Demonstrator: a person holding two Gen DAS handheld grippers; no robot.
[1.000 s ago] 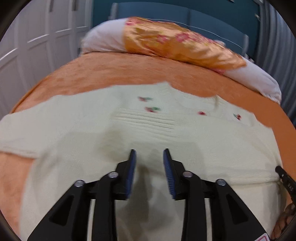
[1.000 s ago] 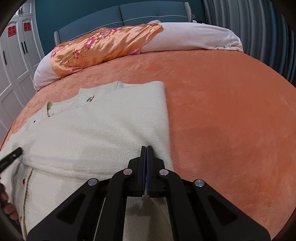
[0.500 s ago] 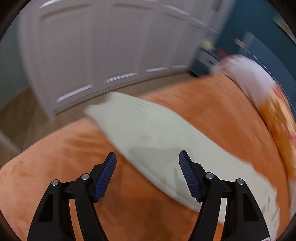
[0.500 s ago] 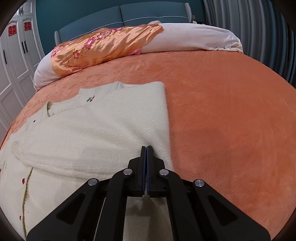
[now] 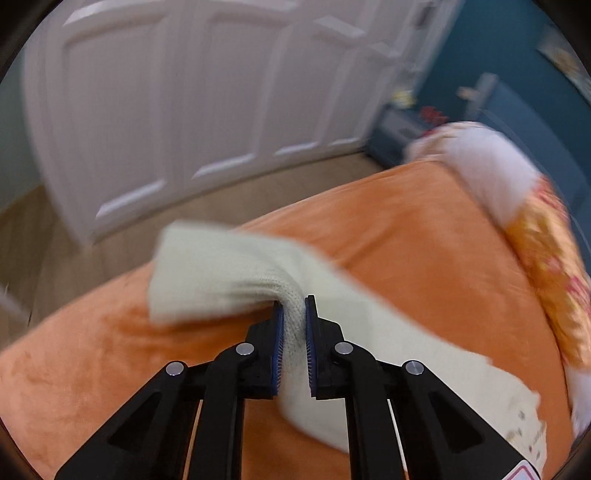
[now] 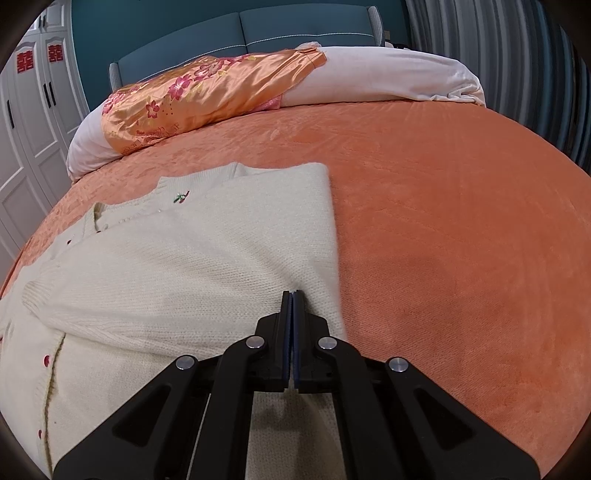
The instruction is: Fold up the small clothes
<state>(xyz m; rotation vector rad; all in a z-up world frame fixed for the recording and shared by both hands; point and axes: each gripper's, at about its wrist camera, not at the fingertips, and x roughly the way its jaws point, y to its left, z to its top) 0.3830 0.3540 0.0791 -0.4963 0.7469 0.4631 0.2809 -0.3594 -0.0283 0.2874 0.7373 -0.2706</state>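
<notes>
Mid-fold on the orange bed (image 6: pixel 461 221): the left claw (image 5: pixel 293 321) clamps the cream cardigan's (image 6: pixel 192 266) sleeve (image 5: pixel 229 273), trailing toward 10 o'clock. One sleeve already lies folded across — the right claw (image 6: pixel 292 314), pressed together and apparently empty, rests at the garment's 5 o'clock edge.

Left wrist cam sits right behind the left gripper (image 5: pixel 294 314), low over the bed's side edge, facing across the orange bedspread (image 5: pixel 406 236) twd white panelled doors (image 5: pixel 184 92) and floor, v. close to the cream sweater's sleeve (image 5: pixel 229 273); blurred; right wrist cam sits behind the right gripper (image 6: pixel 292 306), low over the sweater body (image 6: pixel 184 266), facing up the bed twd the floral pillow (image 6: pixel 207 96) and blue headboard (image 6: pixel 258 26), sharp; both share the sweater, bedspread, pillow (image 5: pixel 546 251) and white doors (image 6: pixel 33 110), seen from roughly crossing angles
</notes>
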